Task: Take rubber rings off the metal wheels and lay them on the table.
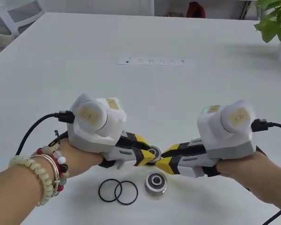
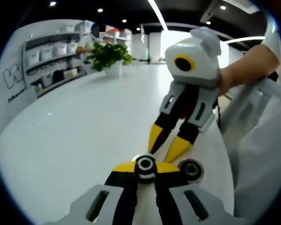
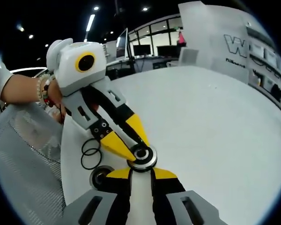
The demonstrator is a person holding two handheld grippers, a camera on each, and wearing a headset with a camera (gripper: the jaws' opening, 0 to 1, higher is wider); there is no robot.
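Rings (image 1: 121,190), two of them, lay overlapping on the table (image 1: 187,98) at the lower middle of the head view, just left of a loose wheel (image 1: 156,183) that rested flat beside them. The held wheel (image 1: 154,153) hung in the air above those, at the centre of the frame, where the two grippers met tip to tip. The left gripper (image 1: 148,156), coming in from the left, had its jaws pinched on the held wheel. In its own view that wheel (image 2: 145,165) sat squarely between the yellow tips at the bottom centre. The right gripper (image 1: 164,160) reached in from the right with its tips against the wheel's edge. Its jaws looked drawn close together, but whether they had nipped a ring or merely touched the rim could not be told. Whether the held wheel carried a ring was also too small to make out.

The step in hand appeared to be stripping a ring from the held wheel, with the left gripper bracing it and the right doing the peeling. The next move would probably call for a firm nip on the rubber alone and a pull away from the rim against a steady left grip. The ring could then be set down beside the other two.
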